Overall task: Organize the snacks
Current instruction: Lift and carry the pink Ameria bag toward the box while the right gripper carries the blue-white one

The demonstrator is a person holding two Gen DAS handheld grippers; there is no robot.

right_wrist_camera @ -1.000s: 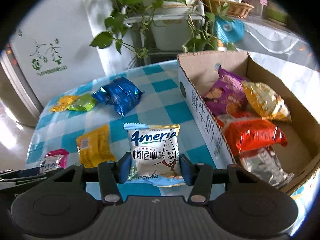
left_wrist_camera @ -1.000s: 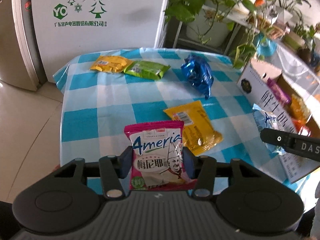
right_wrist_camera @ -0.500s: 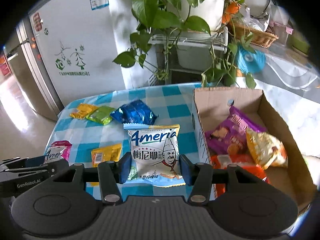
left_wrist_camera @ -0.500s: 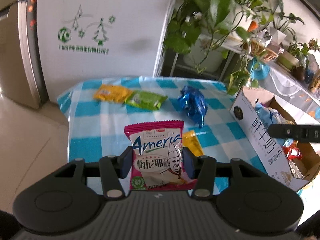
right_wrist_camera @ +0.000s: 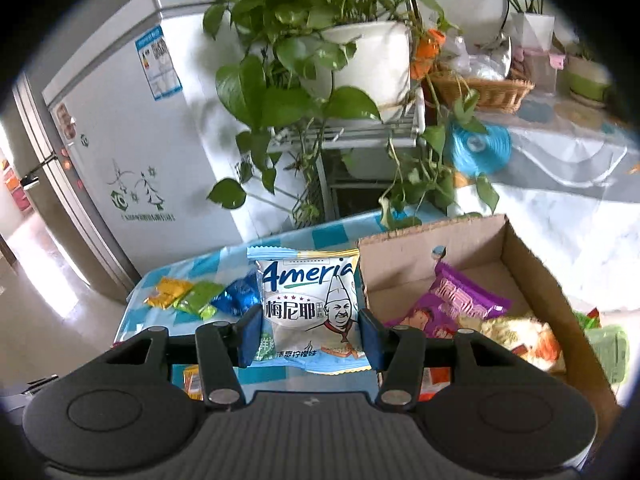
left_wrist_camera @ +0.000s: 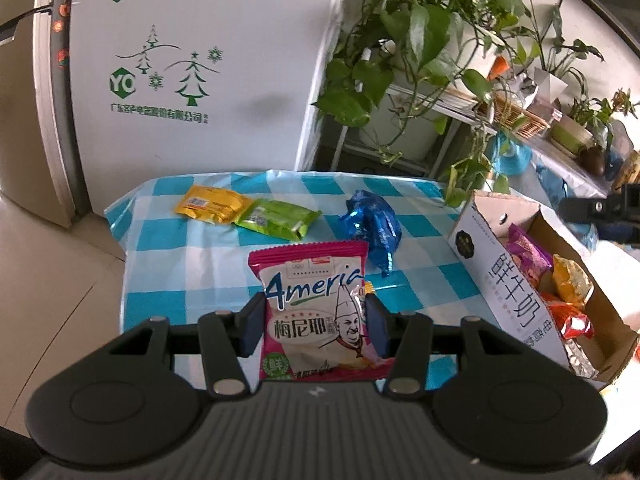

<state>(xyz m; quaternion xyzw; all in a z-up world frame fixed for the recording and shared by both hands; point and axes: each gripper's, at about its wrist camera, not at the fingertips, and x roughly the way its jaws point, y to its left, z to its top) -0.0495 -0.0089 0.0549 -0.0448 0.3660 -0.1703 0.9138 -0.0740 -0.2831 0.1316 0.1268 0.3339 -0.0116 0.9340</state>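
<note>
Two grippers (left_wrist_camera: 314, 326) (right_wrist_camera: 308, 338), two held packets (left_wrist_camera: 316, 316) (right_wrist_camera: 308, 312), four table packets (left_wrist_camera: 212, 209), one box (left_wrist_camera: 516, 280).

Each camera sits just behind its own gripper and looks forward and down, the left one over the checked table (left_wrist_camera: 168, 256) with the box (left_wrist_camera: 516, 292) to its right, the right one closer to the box (right_wrist_camera: 532, 256), and both see the white fridge (left_wrist_camera: 192, 60).

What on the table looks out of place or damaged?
The blue packet looks crumpled and twisted, while the yellow packet and the green packet beside it lie flat. Nothing has spilled on the checked cloth.
</note>
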